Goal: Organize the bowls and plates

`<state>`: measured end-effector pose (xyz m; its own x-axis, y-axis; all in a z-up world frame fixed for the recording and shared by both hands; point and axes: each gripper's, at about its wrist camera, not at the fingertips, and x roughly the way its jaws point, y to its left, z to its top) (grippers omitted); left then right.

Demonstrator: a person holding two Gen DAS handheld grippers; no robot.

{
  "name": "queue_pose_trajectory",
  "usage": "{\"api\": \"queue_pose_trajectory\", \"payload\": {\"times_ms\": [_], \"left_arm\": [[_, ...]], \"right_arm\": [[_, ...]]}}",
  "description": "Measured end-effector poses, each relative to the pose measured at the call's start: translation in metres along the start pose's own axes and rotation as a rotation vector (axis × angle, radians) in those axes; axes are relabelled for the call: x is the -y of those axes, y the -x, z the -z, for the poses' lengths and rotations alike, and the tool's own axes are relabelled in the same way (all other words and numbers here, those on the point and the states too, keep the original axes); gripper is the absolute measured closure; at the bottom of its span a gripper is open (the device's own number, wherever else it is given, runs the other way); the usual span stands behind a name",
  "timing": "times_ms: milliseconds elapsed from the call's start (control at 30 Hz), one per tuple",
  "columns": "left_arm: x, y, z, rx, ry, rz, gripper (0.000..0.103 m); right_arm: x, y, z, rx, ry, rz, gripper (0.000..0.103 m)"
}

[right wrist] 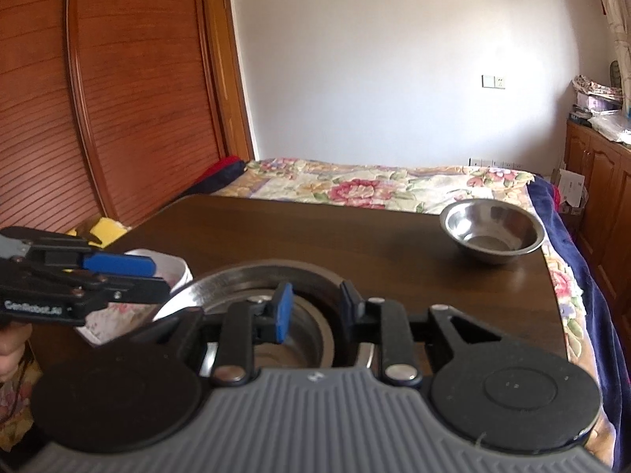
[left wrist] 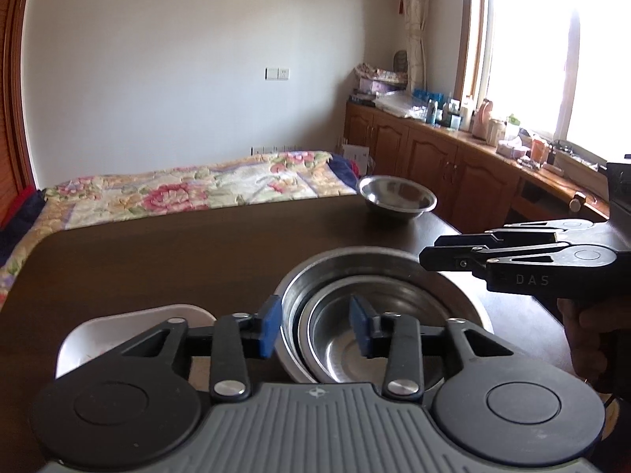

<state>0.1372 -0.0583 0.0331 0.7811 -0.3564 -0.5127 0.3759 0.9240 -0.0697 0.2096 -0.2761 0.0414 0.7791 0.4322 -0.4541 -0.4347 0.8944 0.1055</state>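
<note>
Two steel bowls sit nested near the table's front: a large one (left wrist: 355,264) (right wrist: 252,272) with a smaller one (left wrist: 343,339) (right wrist: 303,335) inside. My left gripper (left wrist: 315,327) (right wrist: 157,276) is open, and its blue pads straddle the left rims of both bowls. My right gripper (right wrist: 317,307) (left wrist: 432,251) is open above the right side of the stack, with the inner bowl's wall between its pads. A third small steel bowl (left wrist: 396,197) (right wrist: 493,236) stands alone at the far right corner. A white dish (left wrist: 118,327) (right wrist: 177,272) lies left of the stack.
The dark wooden table (left wrist: 157,256) (right wrist: 315,228) ends at a bed with a floral cover (left wrist: 177,189) (right wrist: 374,185). Wooden cabinets (left wrist: 434,149) with clutter run along the right under a window. A wooden wardrobe (right wrist: 118,98) stands on the left. A hand (left wrist: 591,339) holds the right gripper.
</note>
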Motion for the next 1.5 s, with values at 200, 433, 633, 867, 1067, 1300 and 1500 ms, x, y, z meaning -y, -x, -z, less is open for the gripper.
{"api": "queue_pose_trajectory", "payload": {"times_ms": [200, 433, 633, 867, 1067, 1300, 1500], "left_arm": [[0.007, 0.004, -0.013, 0.056, -0.013, -0.011, 0.02], [0.017, -0.008, -0.042, 0.092, -0.024, -0.003, 0.015], [0.028, -0.025, -0.058, 0.111, -0.036, -0.017, 0.009], [0.038, -0.049, -0.066, 0.101, -0.036, -0.034, 0.005], [0.041, -0.073, -0.073, 0.084, -0.032, -0.047, 0.005], [0.036, -0.1, -0.084, 0.052, -0.005, -0.054, 0.005], [0.034, -0.125, -0.094, 0.017, 0.007, -0.057, 0.005]], "right_arm": [[0.012, 0.007, -0.007, 0.03, 0.024, 0.056, 0.075], [0.039, 0.011, -0.021, 0.072, 0.037, 0.128, 0.071], [0.063, 0.006, -0.029, 0.084, 0.042, 0.17, 0.063], [0.091, -0.011, -0.032, 0.083, 0.021, 0.199, 0.051], [0.122, -0.037, -0.033, 0.054, 0.0, 0.254, 0.051], [0.146, -0.06, -0.031, 0.016, -0.045, 0.283, 0.051], [0.167, -0.076, -0.026, -0.02, -0.106, 0.288, 0.051]]}}
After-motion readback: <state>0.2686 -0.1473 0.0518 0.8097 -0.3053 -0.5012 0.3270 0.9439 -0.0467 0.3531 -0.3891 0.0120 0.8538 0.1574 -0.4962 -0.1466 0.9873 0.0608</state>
